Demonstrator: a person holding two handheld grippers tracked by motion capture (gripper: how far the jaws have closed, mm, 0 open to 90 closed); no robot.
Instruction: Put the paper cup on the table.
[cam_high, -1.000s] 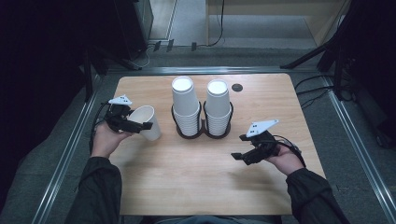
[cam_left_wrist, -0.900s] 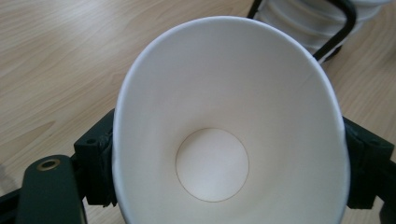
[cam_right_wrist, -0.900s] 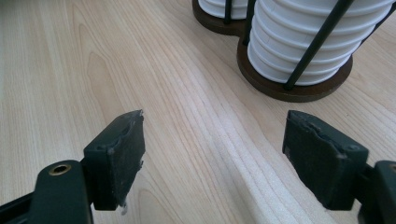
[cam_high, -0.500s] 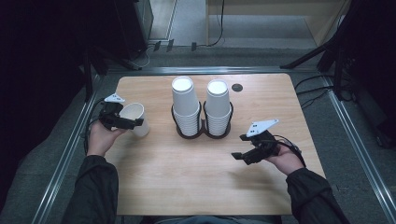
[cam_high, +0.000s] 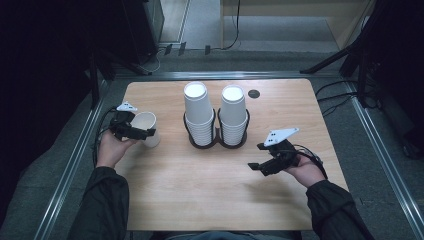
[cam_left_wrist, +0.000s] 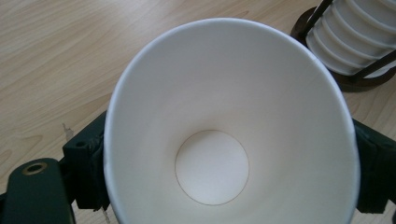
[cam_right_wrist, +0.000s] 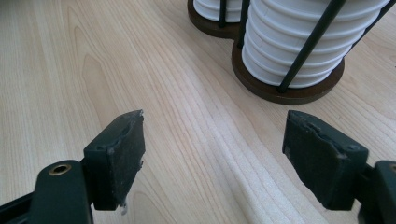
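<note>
Tongs on the left (cam_high: 145, 133) have just been opening yet clasp a white paper cup (cam_high: 146, 128); right tongs (cam_high: 256, 167) gape wide, holding nothing above the tabletop (cam_high: 200, 190).

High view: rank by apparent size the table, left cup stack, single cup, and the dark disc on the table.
1. Table
2. Left cup stack
3. Single cup, in the left claw, partly hidden by it
4. Dark disc
</note>
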